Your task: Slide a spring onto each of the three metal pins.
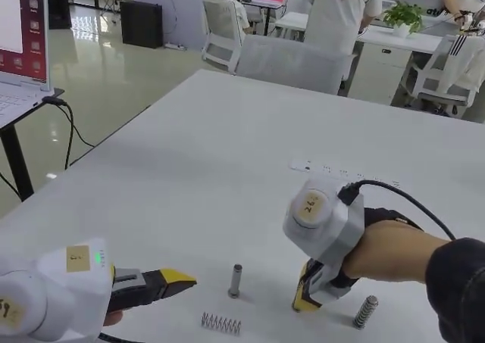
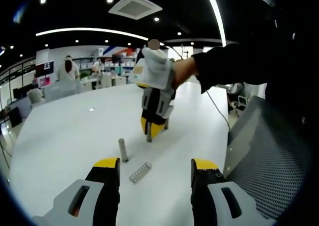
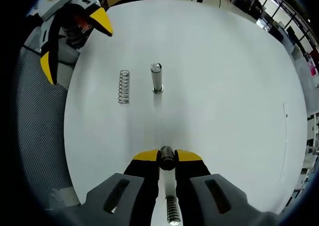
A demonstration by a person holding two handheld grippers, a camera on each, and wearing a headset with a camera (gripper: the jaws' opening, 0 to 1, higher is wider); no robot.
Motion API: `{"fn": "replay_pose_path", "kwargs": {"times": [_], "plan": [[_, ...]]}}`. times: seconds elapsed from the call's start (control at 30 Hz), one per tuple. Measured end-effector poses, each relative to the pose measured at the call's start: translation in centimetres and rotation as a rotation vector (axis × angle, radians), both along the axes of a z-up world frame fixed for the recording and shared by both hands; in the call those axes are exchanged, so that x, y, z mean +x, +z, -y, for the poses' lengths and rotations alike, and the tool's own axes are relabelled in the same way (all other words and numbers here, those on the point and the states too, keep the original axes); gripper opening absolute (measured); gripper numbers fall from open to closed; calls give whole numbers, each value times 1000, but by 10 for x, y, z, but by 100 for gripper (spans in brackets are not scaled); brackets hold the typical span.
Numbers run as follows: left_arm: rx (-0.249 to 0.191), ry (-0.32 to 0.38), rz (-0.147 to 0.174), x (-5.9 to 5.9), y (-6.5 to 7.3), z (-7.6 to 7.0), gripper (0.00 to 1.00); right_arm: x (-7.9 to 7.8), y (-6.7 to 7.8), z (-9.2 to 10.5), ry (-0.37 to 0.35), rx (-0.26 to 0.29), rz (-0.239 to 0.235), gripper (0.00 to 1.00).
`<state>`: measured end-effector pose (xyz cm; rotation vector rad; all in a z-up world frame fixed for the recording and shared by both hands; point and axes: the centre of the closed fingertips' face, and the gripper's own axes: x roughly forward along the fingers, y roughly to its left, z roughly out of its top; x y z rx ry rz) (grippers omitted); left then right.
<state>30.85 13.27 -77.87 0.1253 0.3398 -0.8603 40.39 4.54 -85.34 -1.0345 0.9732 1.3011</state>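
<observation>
Table [image 1: 227, 154]: white, and took up most of the head view. Every part stood or lay on its near stretch along the bottom of that frame.

Left gripper [image 2: 155, 164]: sat in the lower left corner of the head view, with its yellow tips pointing right toward the bare pin. In its own view the two jaws stood wide apart over the table and had hold of nothing. The loose spring lay just ahead of the gap.

Right gripper [image 1: 303, 302]: at lower centre-right of the head view, tips aimed down at the table. In its own view the jaws were closed tight on the held spring.

Hand [image 1: 394, 256]: wrapped around the right gripper's body, coming in from the right edge of the head view in a dark sleeve.

Sprung pin [image 1: 366, 311]: in the lower right of the head view, just right of the right gripper. Coils ran around it and it leaned slightly.

Bare pin [image 1: 236, 280]: upright at bottom centre of the head view, between the two grippers and touching neither.

Loose spring [image 1: 220, 324]: lay flat at the bottom edge of the head view, just beside the bare pin but apart from it.

Held spring [image 3: 167, 155]: at bottom centre of the right gripper view, nipped between the yellow tips. Its coils showed at the tips and again lower down between the jaws. Whether a pin stood inside it could not be told.
</observation>
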Motion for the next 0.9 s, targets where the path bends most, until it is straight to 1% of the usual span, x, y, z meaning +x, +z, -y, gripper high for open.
{"fn": "replay_pose_path", "kwargs": {"times": [0.1, 0.3, 0.6, 0.83, 0.9], "plan": [[1, -2, 1, 0, 1, 0, 52, -1, -1, 1, -1, -1, -2, 9], [4, -6, -3, -1, 0, 1, 52, -1, 1, 1, -2, 9, 3, 11], [10, -10, -6, -1, -2, 2, 51, -5, 11, -3, 12, 35, 16, 17], [17, -11, -3, -1, -2, 2, 51, -10, 18, -8, 39, 49, 24, 20], [18, -11, -3, -2, -2, 2, 51, -11, 20, -12, 54, 54, 35, 20]]}}
